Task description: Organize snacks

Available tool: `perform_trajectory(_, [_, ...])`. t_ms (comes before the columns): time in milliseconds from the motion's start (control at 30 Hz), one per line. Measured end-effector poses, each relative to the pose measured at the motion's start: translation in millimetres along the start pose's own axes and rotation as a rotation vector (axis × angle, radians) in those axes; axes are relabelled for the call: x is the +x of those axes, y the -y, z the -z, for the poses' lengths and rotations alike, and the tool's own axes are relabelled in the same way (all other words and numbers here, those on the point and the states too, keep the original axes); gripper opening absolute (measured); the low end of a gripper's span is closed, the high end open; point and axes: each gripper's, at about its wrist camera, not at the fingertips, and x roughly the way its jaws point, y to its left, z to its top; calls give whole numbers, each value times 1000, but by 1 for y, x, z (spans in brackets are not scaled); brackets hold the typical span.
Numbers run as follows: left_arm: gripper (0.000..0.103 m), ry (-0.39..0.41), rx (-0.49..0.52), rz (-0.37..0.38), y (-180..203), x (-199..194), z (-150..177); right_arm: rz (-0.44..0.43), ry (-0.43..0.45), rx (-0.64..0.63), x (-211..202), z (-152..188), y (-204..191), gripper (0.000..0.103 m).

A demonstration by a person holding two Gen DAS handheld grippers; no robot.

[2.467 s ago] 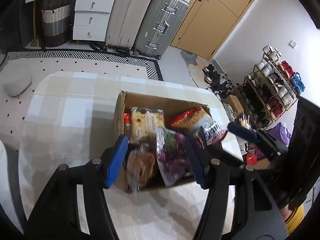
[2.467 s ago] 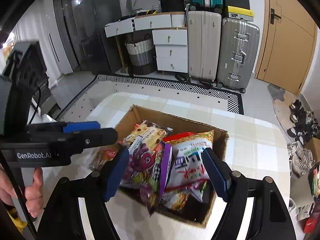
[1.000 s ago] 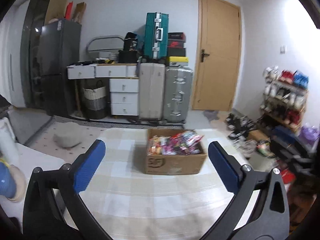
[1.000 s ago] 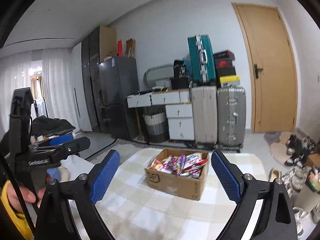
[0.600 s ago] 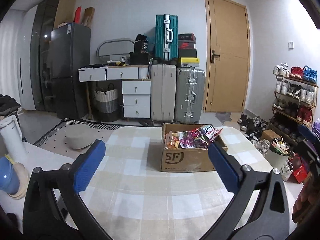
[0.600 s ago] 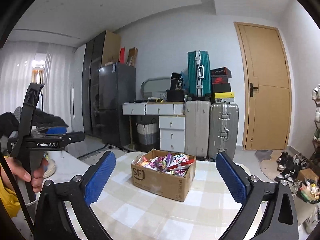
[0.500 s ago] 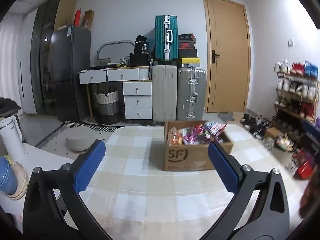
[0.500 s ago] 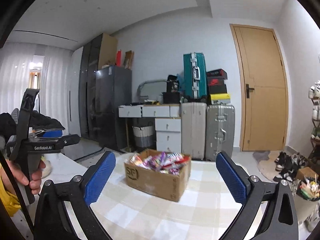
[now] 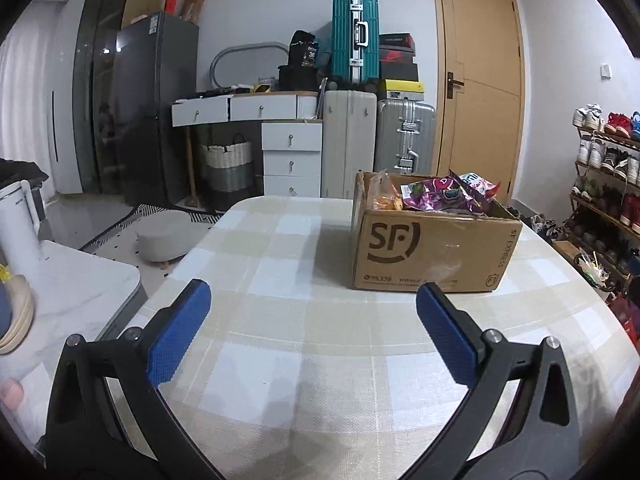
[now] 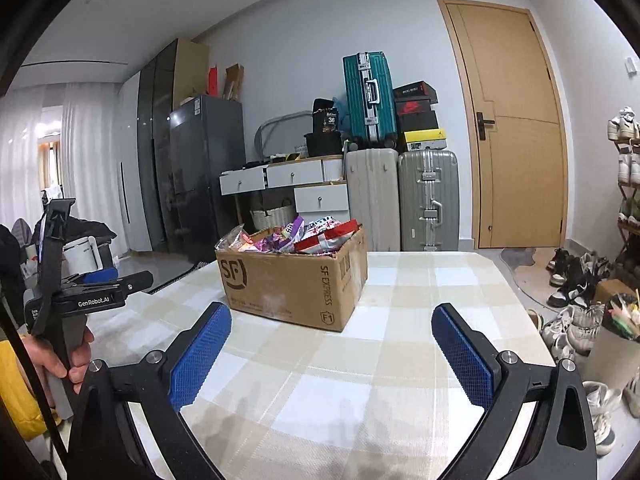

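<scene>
- One cardboard box [image 9: 434, 254] stands on the checked bench [image 9: 304, 336], heaped with snack packets [image 9: 436, 194]; their number cannot be told.
- Two grippers: the left gripper [image 9: 313, 330] and the right gripper [image 10: 331, 349] each have jaws spread wide over bare cloth, nothing between them.
- The box sits well ahead of both.
- One hand [image 10: 60, 354] grips the left tool's handle.
- Three suitcases [image 10: 428, 200] stand by the wall.

Left tongs [image 9: 312, 326] gaping wide, right tongs [image 10: 330, 346] gaping wide, both empty, angled slightly downward
</scene>
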Motion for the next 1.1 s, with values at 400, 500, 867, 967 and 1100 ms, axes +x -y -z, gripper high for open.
perform_trajectory(400, [103, 1, 57, 2, 7, 11, 9, -4, -22, -84, 9, 3, -16, 102])
perform_trajectory(500, [103, -11, 54, 5, 6, 12, 5, -7, -22, -81, 7, 3, -18, 102])
perform_trajectory(867, [103, 17, 72, 7, 11, -8, 3, -6, 15, -37, -1, 2, -11, 102])
perform_trajectory(967, [103, 18, 59, 12, 9, -11, 2, 6, 36, -26, -5, 2, -9, 102])
perform_trajectory(1100, [103, 19, 53, 22, 8, -13, 1, 15, 36, 1, -8, 2, -5, 102])
